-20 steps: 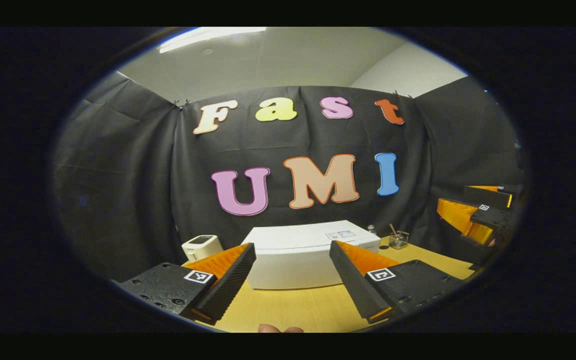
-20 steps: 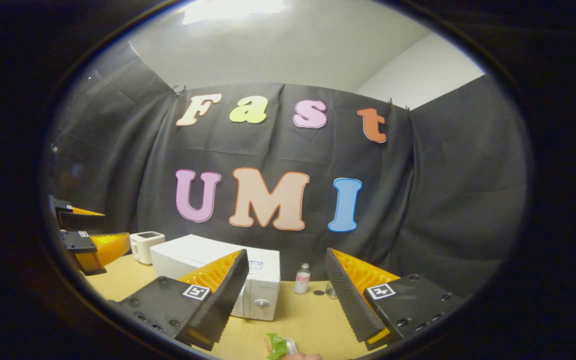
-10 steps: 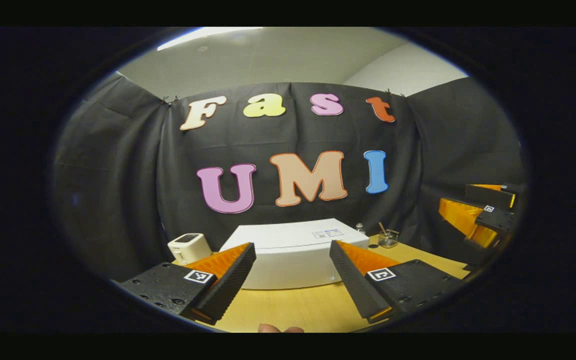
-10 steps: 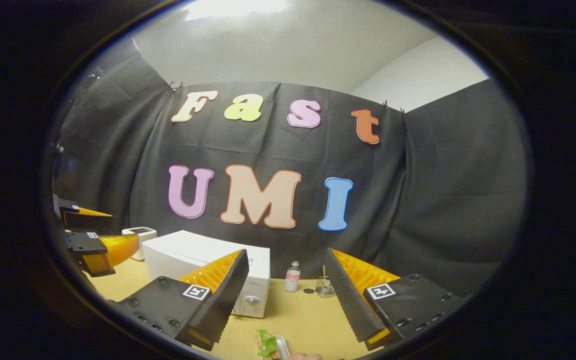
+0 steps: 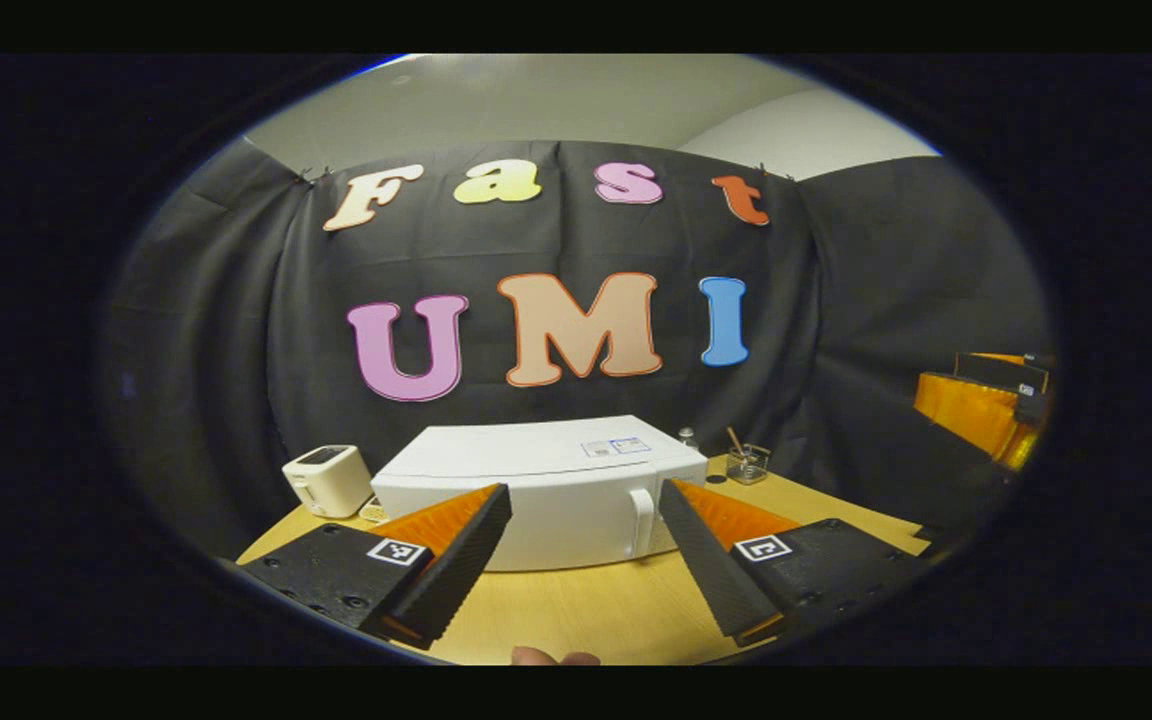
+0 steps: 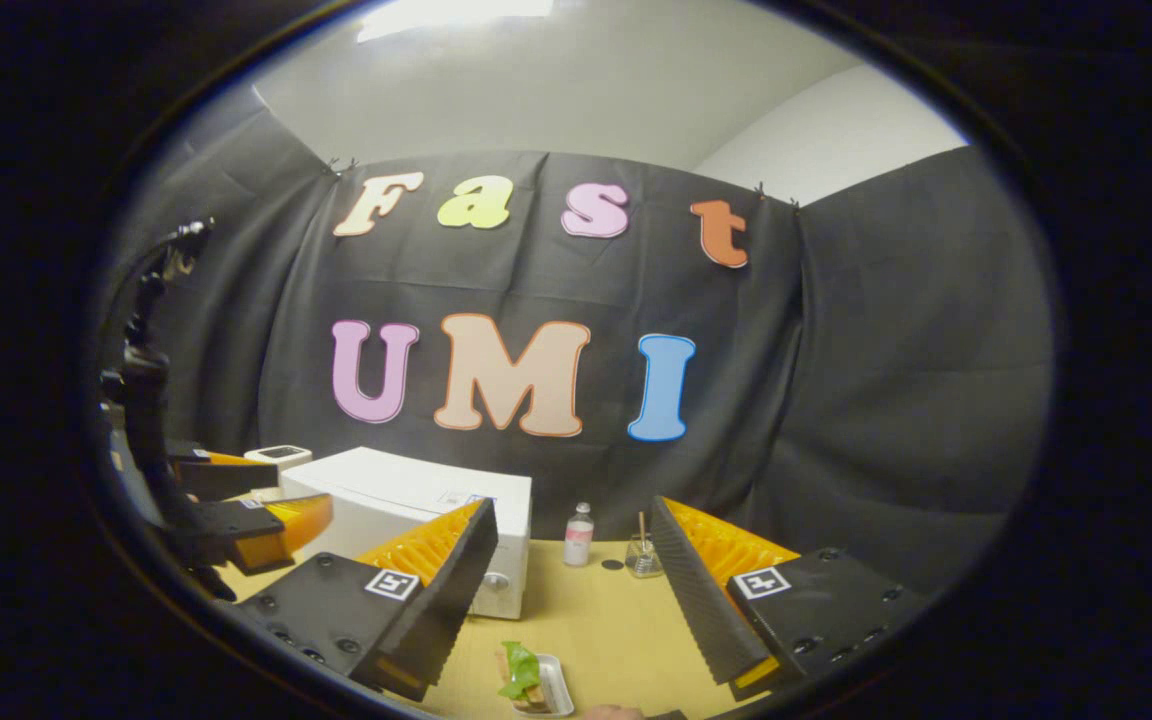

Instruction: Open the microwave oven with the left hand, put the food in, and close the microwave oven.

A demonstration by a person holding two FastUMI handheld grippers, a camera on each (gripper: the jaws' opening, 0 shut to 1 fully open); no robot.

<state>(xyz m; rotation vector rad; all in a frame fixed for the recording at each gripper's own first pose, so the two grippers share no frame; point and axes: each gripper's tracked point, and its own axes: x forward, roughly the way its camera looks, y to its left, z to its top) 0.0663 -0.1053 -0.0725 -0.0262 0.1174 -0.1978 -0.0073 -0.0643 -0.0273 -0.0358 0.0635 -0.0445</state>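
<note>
A white microwave oven [image 5: 536, 480] stands shut at the back of the wooden table, its vertical door handle [image 5: 642, 520] near the right end of its front. My left gripper [image 5: 576, 570] hangs open in front of it, apart from it, fingers spread with nothing between. In the right gripper view the microwave [image 6: 406, 500] sits to the left. The food [image 6: 519, 674], a sandwich with green lettuce on a small white tray, lies on the table below and between the fingers of my right gripper [image 6: 566, 610], which is open. The left gripper [image 6: 256, 520] shows at the far left.
A small white toaster [image 5: 328, 480] stands left of the microwave. A little bottle [image 6: 578, 535] and a glass with a stick [image 6: 643, 558] stand right of it by the black cloth wall. A dark stand [image 6: 146, 400] rises at the far left. Bare wooden table [image 6: 606, 630] lies in front.
Both views have tipped downward: more table shows. The left gripper has shifted so the microwave's handle is now in sight. The food tray has come further into the right gripper view.
</note>
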